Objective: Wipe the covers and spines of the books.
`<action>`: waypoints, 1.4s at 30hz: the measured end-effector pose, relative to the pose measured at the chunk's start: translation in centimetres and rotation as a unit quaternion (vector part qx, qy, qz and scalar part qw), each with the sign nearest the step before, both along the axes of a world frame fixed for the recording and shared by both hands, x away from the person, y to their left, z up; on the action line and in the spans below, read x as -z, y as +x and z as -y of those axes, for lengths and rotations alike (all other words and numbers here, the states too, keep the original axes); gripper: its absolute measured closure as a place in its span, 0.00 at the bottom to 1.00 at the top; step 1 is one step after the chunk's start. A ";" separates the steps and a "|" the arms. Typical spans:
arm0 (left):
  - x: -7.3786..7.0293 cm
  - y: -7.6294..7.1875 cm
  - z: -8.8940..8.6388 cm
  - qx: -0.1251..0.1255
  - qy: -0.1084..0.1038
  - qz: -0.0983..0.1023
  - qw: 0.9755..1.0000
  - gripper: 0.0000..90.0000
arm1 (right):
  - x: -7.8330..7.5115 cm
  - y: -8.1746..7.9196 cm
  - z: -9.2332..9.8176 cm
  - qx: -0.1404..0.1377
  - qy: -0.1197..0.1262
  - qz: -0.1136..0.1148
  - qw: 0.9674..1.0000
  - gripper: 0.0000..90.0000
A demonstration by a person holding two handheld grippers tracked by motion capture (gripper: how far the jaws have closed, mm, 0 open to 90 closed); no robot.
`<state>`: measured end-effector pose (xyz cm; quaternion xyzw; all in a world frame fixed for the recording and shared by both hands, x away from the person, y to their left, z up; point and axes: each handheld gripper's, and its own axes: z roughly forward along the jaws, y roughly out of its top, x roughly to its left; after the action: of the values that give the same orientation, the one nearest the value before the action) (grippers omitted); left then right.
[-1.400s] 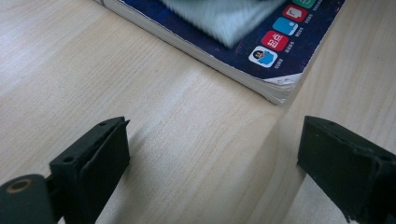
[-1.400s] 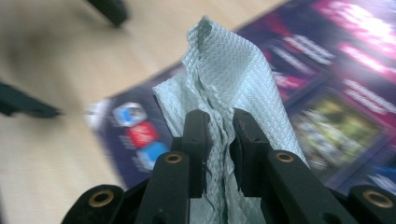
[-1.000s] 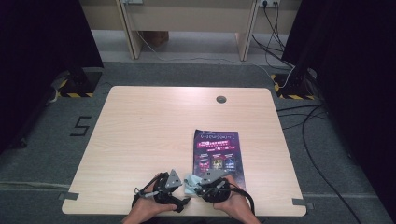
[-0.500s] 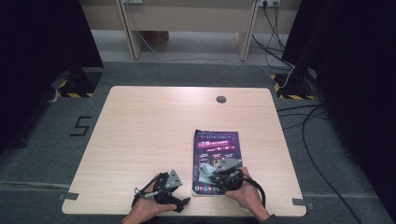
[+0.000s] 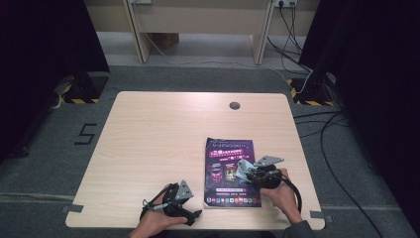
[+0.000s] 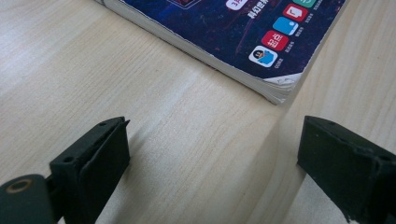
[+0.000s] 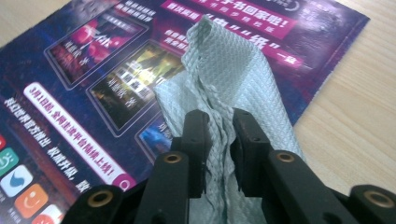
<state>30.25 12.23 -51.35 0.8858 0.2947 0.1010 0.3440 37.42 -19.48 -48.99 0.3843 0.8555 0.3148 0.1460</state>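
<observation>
Work surface: a pale wood-grain table with rounded corners and a small round grommet near its far edge. The near right part is occupied by one book, lying flat, cover up; the remaining tabletop carries nothing else in either gripper's way.

Book: thick paperback, glossy dark purple cover printed with pink banners, picture panels and a row of coloured app icons along its near edge. The page block shows as a cream band in the left gripper view, and the near corner is slightly dog-eared and worn.

Right gripper: positioned over the right half of the cover, jaws nearly together and pinching a cloth. The cloth is pale grey-green with a fine waffle weave, soft and creased; it bunches between the black pads and stands up in a loose fold beyond them, its lower part draped on the cover.

Left gripper: at the near edge of the table, just left of the book, resting low. Its jaws stand wide apart with nothing between them but bare wood; the book's corner lies ahead of them, not touched. The pads are matt black rubber blocks with small holes

Surroundings: grey carpet, cables on the floor to the right
</observation>
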 end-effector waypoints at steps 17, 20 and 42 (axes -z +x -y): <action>0.0 0.0 0.0 -0.001 -0.001 0.000 1.000 0.09 | 0.3 -6.6 -8.7 -0.166 0.014 -0.007 0.986 0.85; 0.0 0.0 0.0 0.000 -0.001 0.000 1.000 0.09 | 0.3 -6.4 -8.5 -0.165 0.028 -0.015 0.986 0.85; 0.0 0.0 0.0 -0.001 -0.002 0.000 1.000 0.09 | 0.1 -2.4 -0.9 -0.026 0.013 -0.004 1.000 0.87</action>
<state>30.23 12.21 -51.37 0.8847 0.2961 0.1012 0.3457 35.07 -18.62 -49.12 0.3652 0.8616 0.3282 0.1291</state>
